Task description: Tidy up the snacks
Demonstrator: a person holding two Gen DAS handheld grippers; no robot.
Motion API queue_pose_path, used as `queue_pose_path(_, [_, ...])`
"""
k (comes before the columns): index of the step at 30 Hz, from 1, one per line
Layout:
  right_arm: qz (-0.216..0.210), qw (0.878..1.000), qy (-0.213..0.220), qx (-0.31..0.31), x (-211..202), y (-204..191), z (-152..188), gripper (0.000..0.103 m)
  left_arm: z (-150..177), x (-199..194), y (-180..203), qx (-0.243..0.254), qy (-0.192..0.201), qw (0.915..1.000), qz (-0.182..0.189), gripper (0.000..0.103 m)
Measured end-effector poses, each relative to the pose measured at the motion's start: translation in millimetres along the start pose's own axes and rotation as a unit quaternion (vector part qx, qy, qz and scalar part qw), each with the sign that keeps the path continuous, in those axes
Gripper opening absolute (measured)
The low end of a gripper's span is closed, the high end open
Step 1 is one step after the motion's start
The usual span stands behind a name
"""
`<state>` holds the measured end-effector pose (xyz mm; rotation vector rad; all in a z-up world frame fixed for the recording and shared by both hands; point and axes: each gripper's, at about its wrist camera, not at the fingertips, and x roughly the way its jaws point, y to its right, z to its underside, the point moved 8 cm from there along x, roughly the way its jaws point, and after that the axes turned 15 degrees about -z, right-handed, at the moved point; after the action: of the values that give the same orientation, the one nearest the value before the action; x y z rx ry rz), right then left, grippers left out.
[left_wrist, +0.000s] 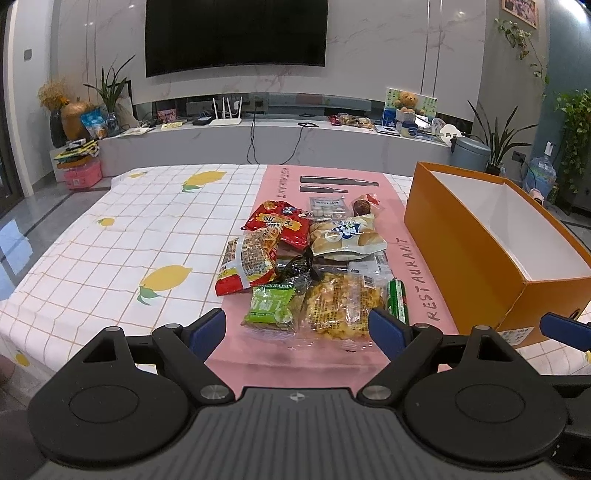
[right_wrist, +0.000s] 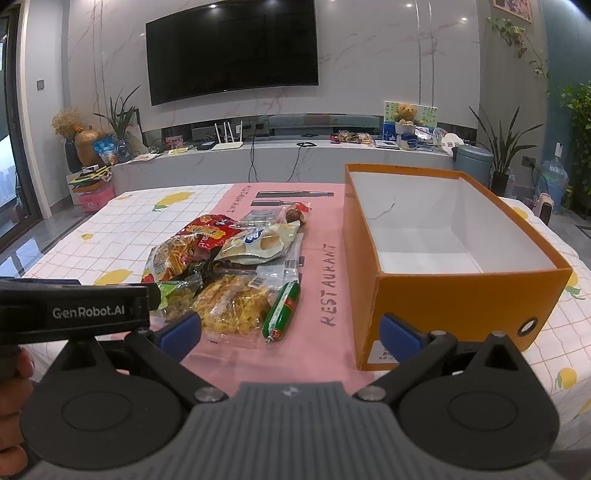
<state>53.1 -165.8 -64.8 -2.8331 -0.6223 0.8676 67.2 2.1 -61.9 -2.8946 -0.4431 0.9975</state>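
A pile of snack packets lies on the pink mat (left_wrist: pixel 325 354): a green raisin pack (left_wrist: pixel 271 306), a clear bag of yellow crisps (left_wrist: pixel 340 310), a green sausage stick (left_wrist: pixel 398 301), a bread bag (left_wrist: pixel 345 234) and red packets (left_wrist: pixel 280 221). My left gripper (left_wrist: pixel 298 328) hovers open just short of the raisin pack and crisps, holding nothing. My right gripper (right_wrist: pixel 291 328) is open too, empty, between the sausage stick (right_wrist: pixel 282 312) and the orange box (right_wrist: pixel 454 291). The box is open-topped with a white, empty inside. The left gripper's body (right_wrist: pixel 74 312) crosses the right view's left edge.
The table carries a white lemon-print cloth (left_wrist: pixel 122 240). The orange box (left_wrist: pixel 484 254) stands right of the pile. Behind the table run a low TV shelf (left_wrist: pixel 258 136), a wall TV (left_wrist: pixel 236 33) and plants. A hand (right_wrist: pixel 14 391) shows at the lower left.
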Motion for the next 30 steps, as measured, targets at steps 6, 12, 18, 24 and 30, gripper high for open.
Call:
queue_pose_path(6, [0.000, 1.000, 0.002, -0.002, 0.8, -1.5, -0.2, 0.100, -0.6, 0.4, -0.2, -0.002, -0.003, 1.0000, 0.001, 0.102])
queue_pose_path(12, [-0.001, 1.000, 0.001, -0.003, 2.2, -2.8, 0.8, 0.100, 0.1, 1.1, -1.4, 0.000, -0.006, 1.0000, -0.002, 0.102])
queue_pose_path(18, [0.003, 1.000, 0.002, -0.011, 1.9, -3.2, 0.8, 0.100, 1.5, 2.6, -1.7, 0.000, -0.013, 0.9999, -0.004, 0.101])
queue_pose_path(24, [0.003, 1.000, 0.000, -0.011, 2.2, -3.7, 1.7, 0.100, 2.4, 3.9, -1.7, 0.002, -0.015, 0.9999, -0.007, 0.102])
queue_pose_path(30, [0.002, 1.000, -0.004, -0.008, 4.2, -3.3, 3.2, 0.100, 3.1, 5.1, -0.7, 0.007, -0.015, 0.9997, -0.015, 0.102])
